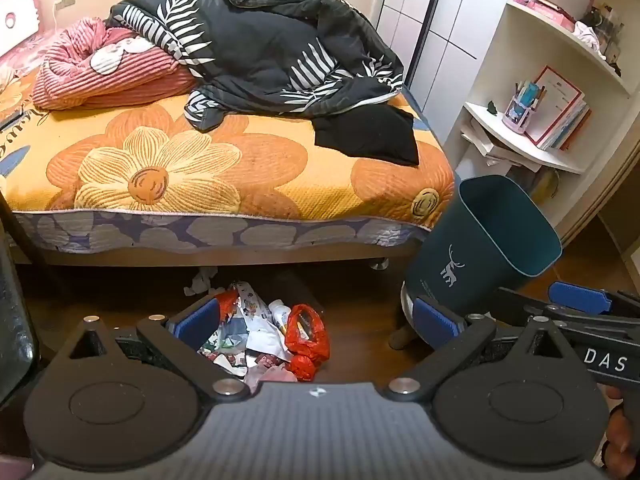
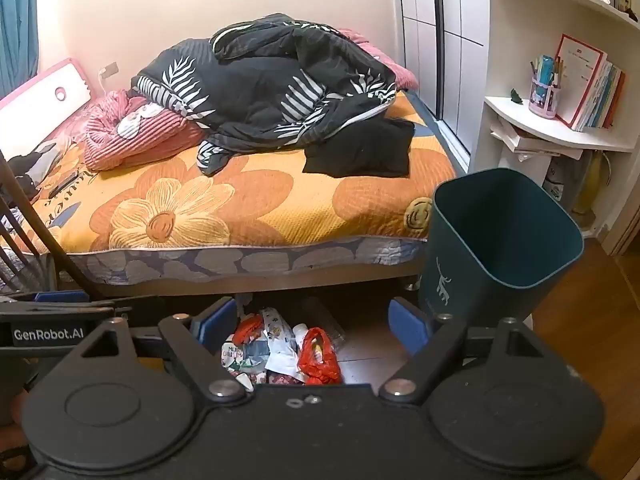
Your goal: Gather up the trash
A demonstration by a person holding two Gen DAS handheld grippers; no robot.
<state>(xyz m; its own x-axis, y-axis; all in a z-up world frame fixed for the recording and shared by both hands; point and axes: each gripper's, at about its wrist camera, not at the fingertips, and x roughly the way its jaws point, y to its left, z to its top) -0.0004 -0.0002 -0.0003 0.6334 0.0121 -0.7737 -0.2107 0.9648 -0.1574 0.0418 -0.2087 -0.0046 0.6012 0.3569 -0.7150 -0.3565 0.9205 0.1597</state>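
We see a bedspread [image 1: 240, 168] in orange and yellow with big flower prints, its edge [image 1: 224, 236] purple with grey petals. On it lie a dark quilt [image 1: 264, 44] patterned with white fern leaves, a pink ribbed blanket [image 1: 104, 76] to the left, and a plain black cloth [image 1: 368, 132] to the right. The bin [image 2: 492, 248] on the right is dark teal with a pale deer mark. In the near litter pile [image 2: 280, 352] of white printed wrappers, a bag [image 2: 318, 356] is bright red. Our finger pads [image 1: 434, 318] are blue on black frames.
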